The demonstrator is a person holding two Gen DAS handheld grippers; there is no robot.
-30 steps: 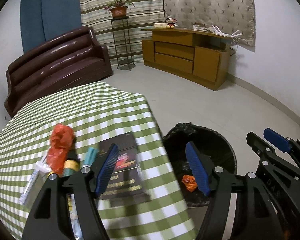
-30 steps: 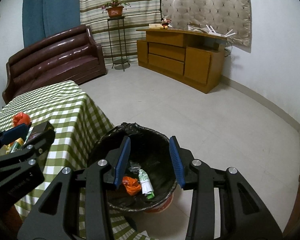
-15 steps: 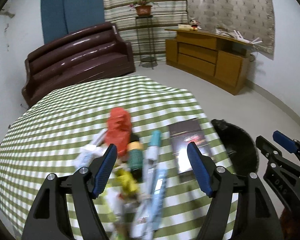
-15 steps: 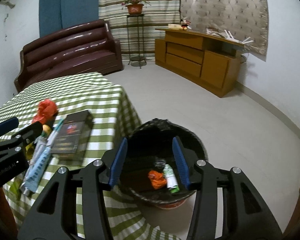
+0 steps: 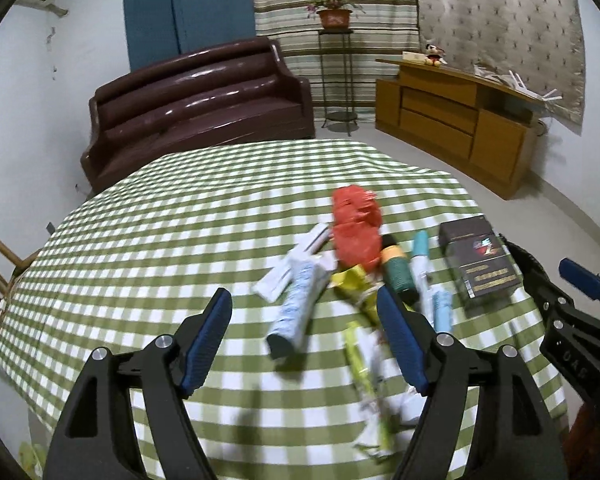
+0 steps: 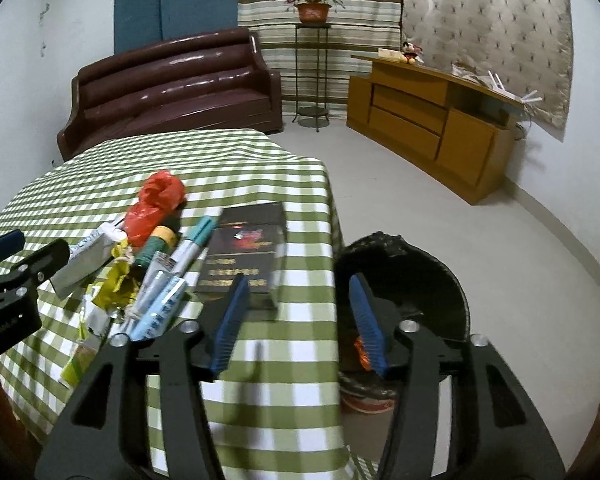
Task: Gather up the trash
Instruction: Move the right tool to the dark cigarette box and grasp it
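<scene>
A heap of trash lies on the green checked table (image 5: 180,240): a red plastic bag (image 5: 356,228), a white and blue tube (image 5: 296,312), yellow wrappers (image 5: 354,284), a green roll (image 5: 396,272) and a teal marker (image 5: 420,260). My left gripper (image 5: 306,336) is open and empty, hovering just before the tube. My right gripper (image 6: 300,320) is open and empty over the table's right edge, between a dark box (image 6: 244,252) and the black-lined trash bin (image 6: 404,280). The bag also shows in the right wrist view (image 6: 152,204).
The dark box (image 5: 480,264) lies at the table's right edge. A brown sofa (image 5: 196,100), a plant stand (image 5: 336,80) and a wooden cabinet (image 5: 460,120) stand behind the table. An orange scrap (image 6: 360,350) lies in the bin.
Both grippers have swung left, from above the bin to the table. My left gripper now faces the trash heap; my right gripper is at the table's edge. Both stayed open.
</scene>
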